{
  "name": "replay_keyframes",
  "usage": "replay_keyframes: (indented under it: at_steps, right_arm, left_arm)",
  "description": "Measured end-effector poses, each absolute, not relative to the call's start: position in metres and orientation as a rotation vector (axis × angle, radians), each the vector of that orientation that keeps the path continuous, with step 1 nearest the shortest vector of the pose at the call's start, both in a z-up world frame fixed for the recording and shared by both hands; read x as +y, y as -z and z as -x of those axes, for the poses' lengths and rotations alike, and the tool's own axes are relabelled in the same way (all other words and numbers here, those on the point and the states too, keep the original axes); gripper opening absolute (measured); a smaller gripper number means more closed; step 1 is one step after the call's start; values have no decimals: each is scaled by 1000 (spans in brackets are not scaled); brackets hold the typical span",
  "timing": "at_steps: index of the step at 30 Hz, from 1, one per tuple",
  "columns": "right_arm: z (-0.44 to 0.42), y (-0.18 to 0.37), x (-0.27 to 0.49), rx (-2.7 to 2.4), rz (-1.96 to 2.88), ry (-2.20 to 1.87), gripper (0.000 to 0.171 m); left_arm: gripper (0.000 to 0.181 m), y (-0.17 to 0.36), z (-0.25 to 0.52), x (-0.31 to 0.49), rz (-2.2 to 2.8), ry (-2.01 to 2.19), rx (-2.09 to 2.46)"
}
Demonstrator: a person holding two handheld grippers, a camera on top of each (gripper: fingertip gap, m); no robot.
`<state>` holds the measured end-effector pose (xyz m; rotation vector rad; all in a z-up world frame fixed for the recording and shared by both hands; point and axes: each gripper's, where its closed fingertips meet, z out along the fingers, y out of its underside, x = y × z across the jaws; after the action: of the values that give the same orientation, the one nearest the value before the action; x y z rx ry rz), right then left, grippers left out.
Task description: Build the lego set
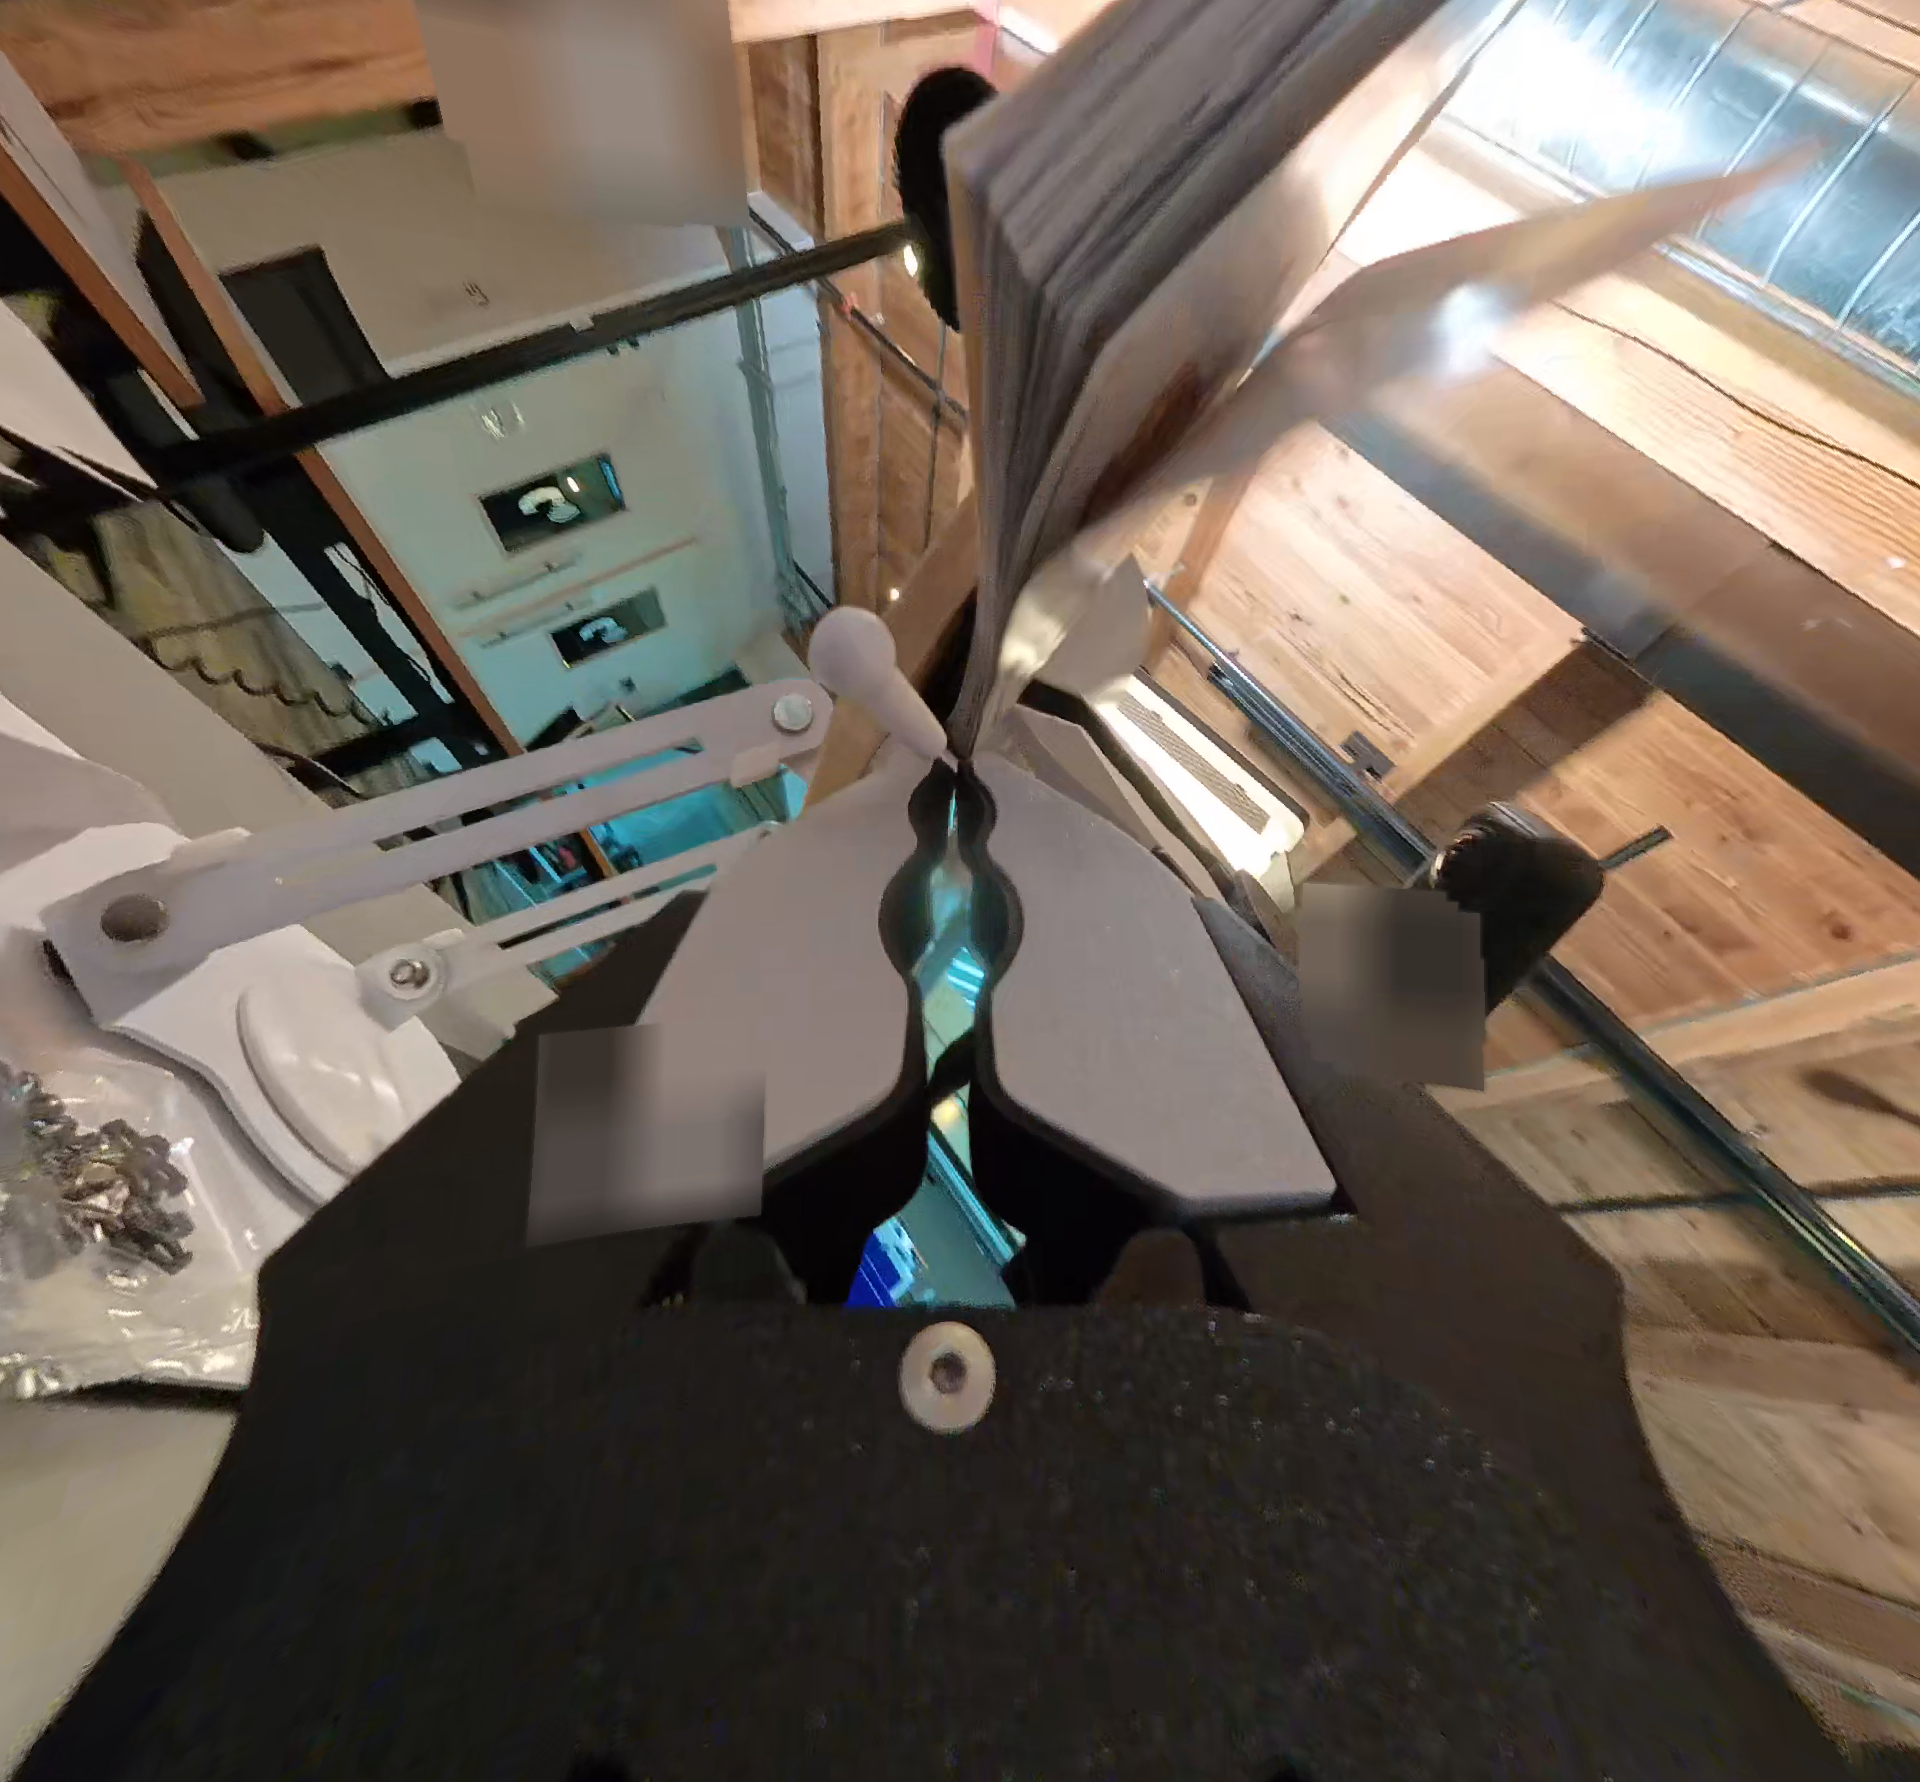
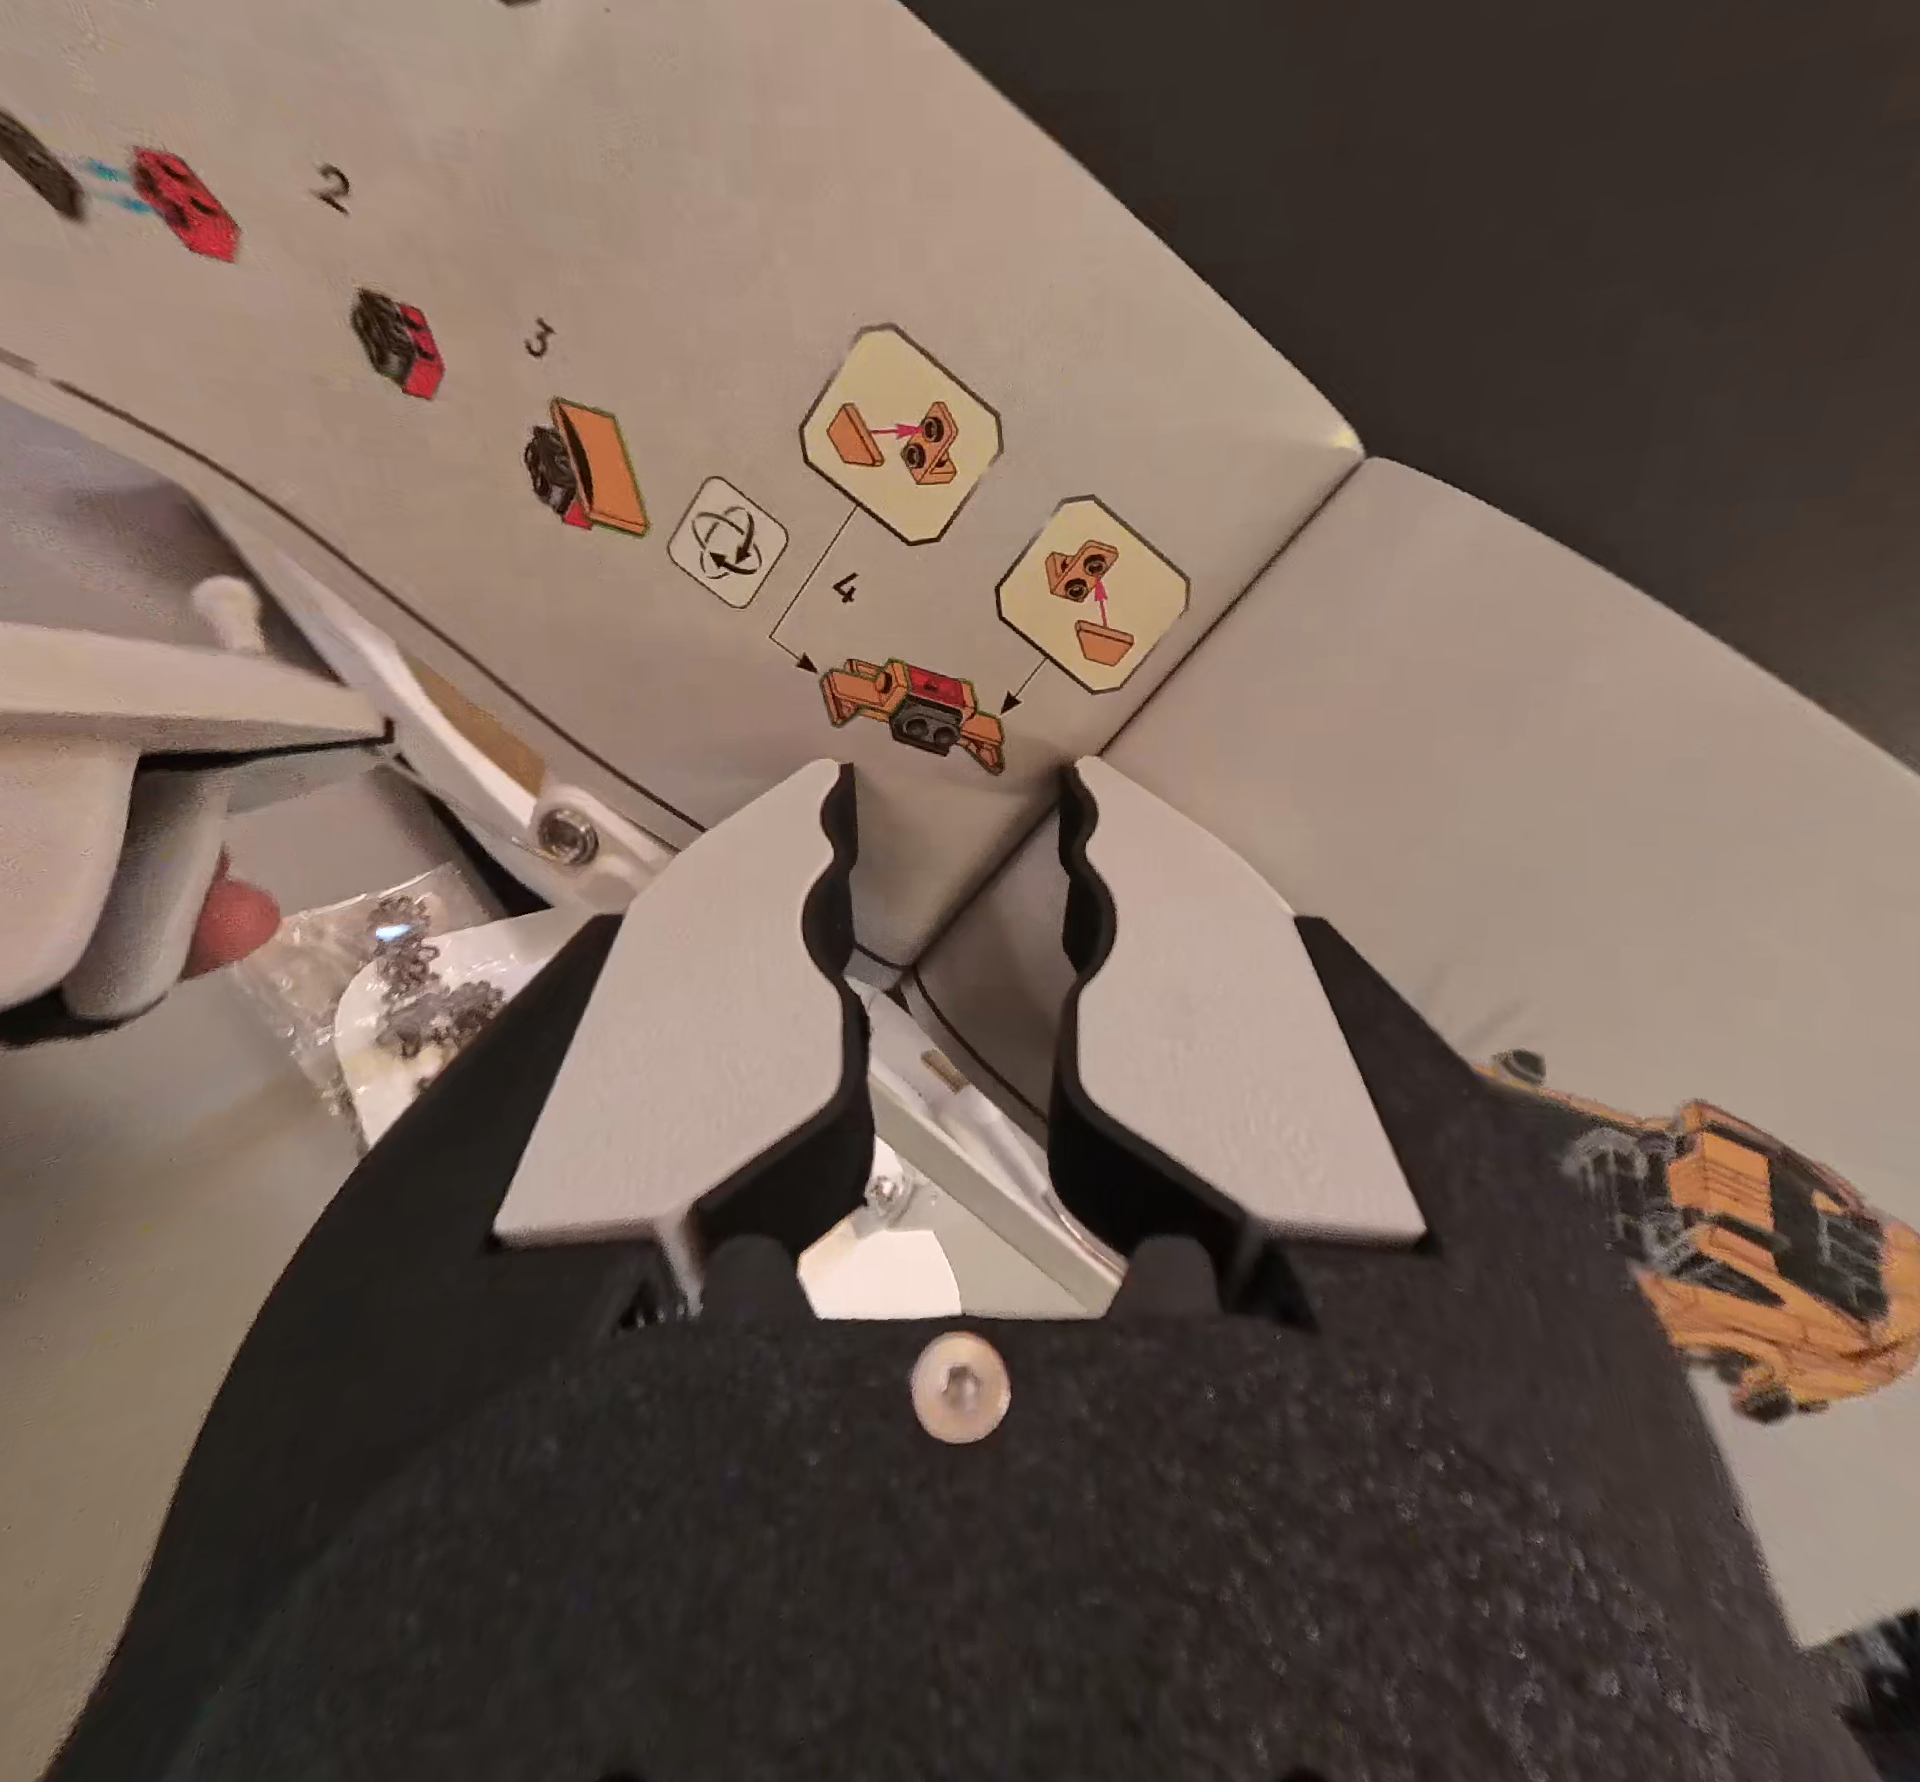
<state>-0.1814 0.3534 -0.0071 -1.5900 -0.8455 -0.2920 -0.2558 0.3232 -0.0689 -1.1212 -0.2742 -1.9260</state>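
My left gripper (image 1: pixel 956 768) points up toward the ceiling and is shut on the lower corner of the thick instruction booklet (image 1: pixel 1091 330), whose pages fan out above it, blurred. My right gripper (image 2: pixel 958 782) is open and empty, close over an open grey page of the booklet (image 2: pixel 623 122) printed with numbered build steps. The crease to the neighbouring page (image 2: pixel 1558 797) runs down between its fingers. That page bears a picture of an orange car (image 2: pixel 1756 1244). No loose bricks show apart from the bagged parts.
A clear bag of small dark parts (image 1: pixel 94 1202) lies at the left, also in the right wrist view (image 2: pixel 416 994). A white jointed arm (image 1: pixel 468 797) stands beside it. A person's fingertip (image 2: pixel 234 922) shows at the left. Wooden beams and a metal duct (image 1: pixel 1714 122) are overhead.
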Motion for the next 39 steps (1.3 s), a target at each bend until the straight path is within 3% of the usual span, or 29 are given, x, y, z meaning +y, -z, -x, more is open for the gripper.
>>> replay_keyframes:
  at_steps: [7, 10, 17, 21, 25, 29, 33, 37, 39]
  right_arm:
    - [184, 5, 358, -599, 1564, 299, 40]
    - [185, 5, 357, -563, 1548, 304, 40]
    - [186, 4, 354, -556, 1563, 223, 40]
    - [179, -1, 352, -543, 1562, 13, 28]
    - [170, 3, 347, -591, 1593, -266, 27]
    - [137, -3, 342, -643, 1562, -241, 25]
    - [65, -27, 347, -592, 1482, -67, 39]
    - [-4, -37, 382, -550, 1542, -19, 94]
    - [-13, -30, 401, -571, 1628, -204, 108]
  left_arm:
    - [1, 68, 255, 318, 1130, 1757, -437]
    - [1, 60, 255, 312, 1228, 1499, -375]
    - [1, 18, 223, 315, 1497, 422, 547]
    - [2, 20, 195, 328, 1582, 279, 971]
    - [3, 26, 188, 333, 1539, 21, 1248]
    - [4, 28, 188, 337, 1445, -157, 1398]
    - [5, 28, 188, 338, 1452, -117, 1421]
    - [5, 27, 187, 338, 1408, -154, 1423]
    - [5, 27, 187, 339, 1401, -156, 1423]
